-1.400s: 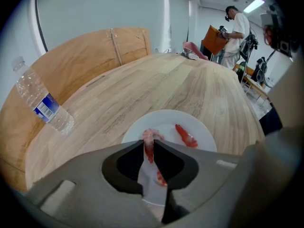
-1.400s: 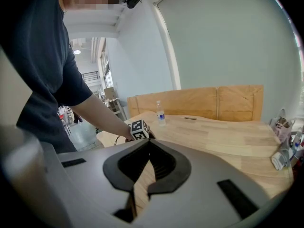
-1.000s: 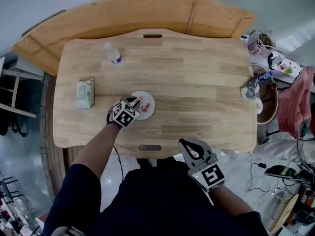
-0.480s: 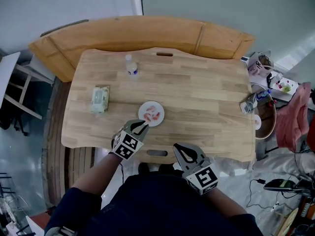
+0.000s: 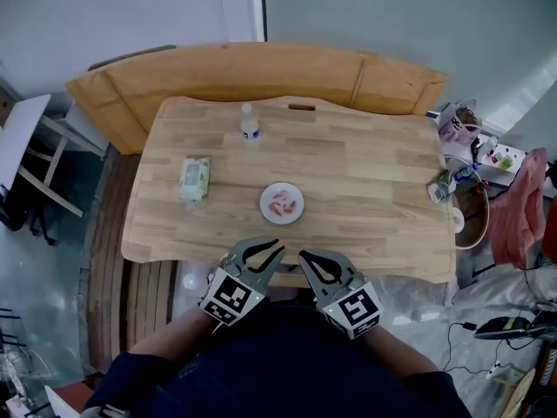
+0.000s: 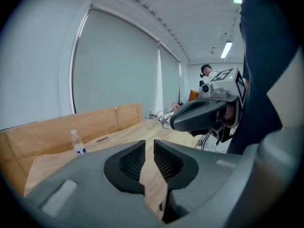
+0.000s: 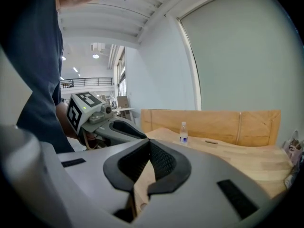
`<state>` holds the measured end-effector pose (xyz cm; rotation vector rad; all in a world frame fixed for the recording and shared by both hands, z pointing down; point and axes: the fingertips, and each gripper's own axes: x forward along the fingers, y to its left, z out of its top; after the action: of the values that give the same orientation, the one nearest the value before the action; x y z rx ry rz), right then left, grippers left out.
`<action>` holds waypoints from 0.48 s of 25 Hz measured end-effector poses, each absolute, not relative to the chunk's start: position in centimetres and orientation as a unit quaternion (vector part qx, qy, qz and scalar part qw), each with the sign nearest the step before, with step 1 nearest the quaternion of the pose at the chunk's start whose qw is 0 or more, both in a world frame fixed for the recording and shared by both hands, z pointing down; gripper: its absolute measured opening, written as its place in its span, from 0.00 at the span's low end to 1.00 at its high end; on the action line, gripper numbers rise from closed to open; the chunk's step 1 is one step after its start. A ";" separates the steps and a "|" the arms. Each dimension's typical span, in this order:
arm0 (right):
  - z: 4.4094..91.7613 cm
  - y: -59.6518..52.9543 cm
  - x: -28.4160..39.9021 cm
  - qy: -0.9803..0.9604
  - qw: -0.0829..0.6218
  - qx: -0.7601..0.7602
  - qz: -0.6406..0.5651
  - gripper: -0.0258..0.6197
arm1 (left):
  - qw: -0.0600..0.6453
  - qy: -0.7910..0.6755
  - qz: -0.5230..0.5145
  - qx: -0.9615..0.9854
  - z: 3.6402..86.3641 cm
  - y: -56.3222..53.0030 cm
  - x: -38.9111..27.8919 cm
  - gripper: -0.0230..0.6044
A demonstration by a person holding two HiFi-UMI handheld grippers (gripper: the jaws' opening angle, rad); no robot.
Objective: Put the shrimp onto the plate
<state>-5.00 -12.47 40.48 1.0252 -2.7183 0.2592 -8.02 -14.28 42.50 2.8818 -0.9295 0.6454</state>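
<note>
On the wooden table (image 5: 365,181) a small white plate (image 5: 266,194) holds the red shrimp pieces (image 5: 280,204). Both grippers hang back over the person's lap, just off the table's front edge and well short of the plate. My left gripper (image 5: 277,246) is empty, its jaws drawn together to a thin slit (image 6: 149,144). Beside it, my right gripper (image 5: 303,255) is shut on nothing, its tips touching (image 7: 149,141). Neither gripper view shows the plate.
A small water bottle (image 5: 250,127) stands at the table's far edge. A green wipes pack (image 5: 194,178) lies at the left. A wooden bench (image 5: 261,68) runs behind the table. Clutter and a cup (image 5: 444,181) sit at the right end.
My left gripper has drawn back from the plate to the table's front edge, leaving the shrimp on the plate. The right gripper stays low near the lap. The head view has shifted back.
</note>
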 end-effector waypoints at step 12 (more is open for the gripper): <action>39.8 -10.1 -7.1 -0.925 0.096 0.360 0.072 0.06 | 0.039 -0.281 0.144 0.948 40.7 -9.6 -8.9 0.05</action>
<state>-7.09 -10.11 39.83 1.0652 -2.7410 0.2141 -8.88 -9.61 40.70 2.9064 -0.8608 0.4428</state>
